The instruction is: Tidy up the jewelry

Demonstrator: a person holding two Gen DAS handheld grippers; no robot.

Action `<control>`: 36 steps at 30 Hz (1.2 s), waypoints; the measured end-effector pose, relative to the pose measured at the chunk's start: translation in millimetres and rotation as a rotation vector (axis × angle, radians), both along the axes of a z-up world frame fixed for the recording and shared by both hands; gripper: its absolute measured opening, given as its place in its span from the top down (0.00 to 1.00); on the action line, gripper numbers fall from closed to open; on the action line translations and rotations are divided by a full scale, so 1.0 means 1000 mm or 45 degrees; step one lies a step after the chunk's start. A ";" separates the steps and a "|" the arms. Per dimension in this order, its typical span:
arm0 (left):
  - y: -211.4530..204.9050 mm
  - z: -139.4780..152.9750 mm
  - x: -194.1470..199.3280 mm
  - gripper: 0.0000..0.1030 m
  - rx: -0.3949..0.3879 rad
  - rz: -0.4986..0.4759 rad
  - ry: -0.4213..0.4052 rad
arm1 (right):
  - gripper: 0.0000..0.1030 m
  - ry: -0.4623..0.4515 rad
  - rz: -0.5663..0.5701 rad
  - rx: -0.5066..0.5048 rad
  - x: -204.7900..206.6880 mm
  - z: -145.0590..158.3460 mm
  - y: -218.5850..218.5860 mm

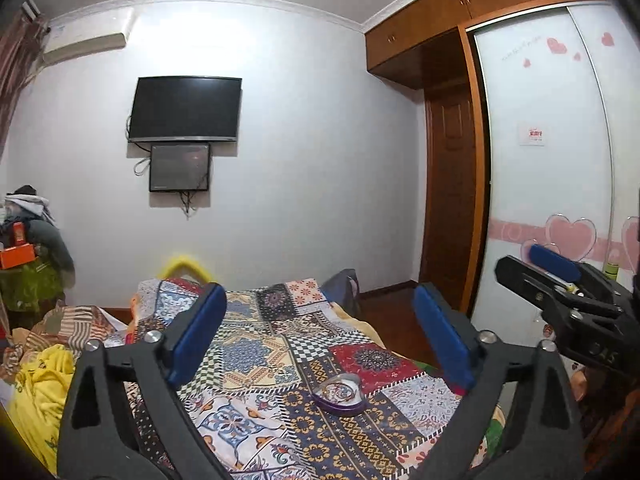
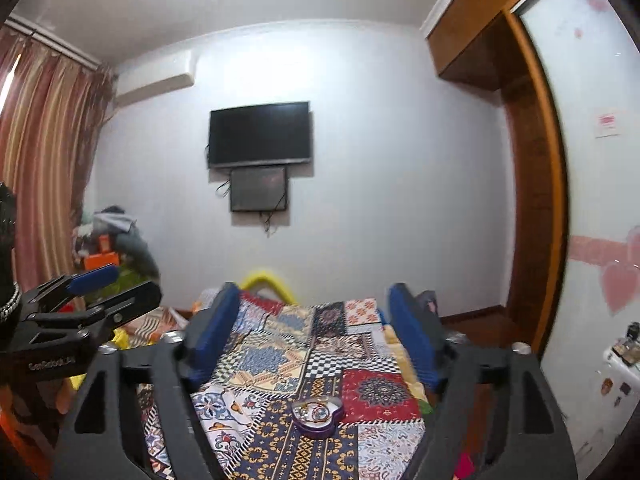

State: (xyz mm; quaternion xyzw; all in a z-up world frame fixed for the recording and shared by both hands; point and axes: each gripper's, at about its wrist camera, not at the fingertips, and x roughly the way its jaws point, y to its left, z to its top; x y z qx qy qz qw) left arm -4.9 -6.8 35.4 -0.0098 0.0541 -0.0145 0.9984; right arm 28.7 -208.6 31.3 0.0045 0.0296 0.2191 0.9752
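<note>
A purple heart-shaped jewelry box (image 1: pixel 339 394) lies open on the patchwork bedspread (image 1: pixel 256 344), with bracelets and small pieces inside it. It also shows in the right wrist view (image 2: pixel 318 414). My left gripper (image 1: pixel 320 336) is open and empty, held above and short of the box. My right gripper (image 2: pixel 316 340) is open and empty, also above the bed. Each gripper shows at the edge of the other's view: the right one (image 1: pixel 560 280) and the left one (image 2: pixel 92 292).
A television (image 1: pixel 186 109) hangs on the far wall. A wooden wardrobe with white sliding doors (image 1: pixel 540 140) stands on the right. A yellow blanket (image 1: pixel 40 396) and piled clothes lie left of the bed. Striped curtains (image 2: pixel 44 152) hang on the left.
</note>
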 end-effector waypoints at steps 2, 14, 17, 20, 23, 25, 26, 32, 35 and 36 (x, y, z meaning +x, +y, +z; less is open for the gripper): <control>-0.002 -0.004 -0.005 0.04 0.011 0.018 -0.002 | 0.15 -0.001 -0.018 0.011 -0.002 -0.003 0.002; -0.004 -0.020 -0.014 0.02 0.020 0.040 0.003 | 0.02 0.039 -0.096 -0.020 -0.005 -0.010 0.004; -0.002 -0.021 -0.012 0.02 0.010 0.040 0.009 | 0.02 0.046 -0.100 -0.032 -0.005 -0.012 0.005; 0.000 -0.022 -0.013 0.02 0.004 0.038 0.014 | 0.02 0.044 -0.103 -0.054 -0.011 -0.016 0.004; 0.001 -0.024 -0.013 0.02 0.000 0.040 0.018 | 0.02 0.041 -0.107 -0.071 -0.013 -0.017 0.003; 0.001 -0.024 -0.014 0.02 -0.004 0.038 0.022 | 0.02 0.040 -0.107 -0.079 -0.014 -0.017 0.004; 0.001 -0.024 -0.014 0.02 -0.004 0.038 0.024 | 0.02 0.039 -0.110 -0.080 -0.014 -0.017 0.004; 0.001 -0.023 -0.011 0.02 -0.008 0.037 0.032 | 0.02 0.050 -0.105 -0.087 -0.014 -0.018 0.004; 0.001 -0.023 -0.011 0.01 -0.008 0.037 0.033 | 0.02 0.056 -0.103 -0.088 -0.014 -0.017 0.004; 0.001 -0.024 -0.010 0.01 -0.008 0.037 0.034 | 0.02 0.057 -0.103 -0.087 -0.014 -0.016 0.004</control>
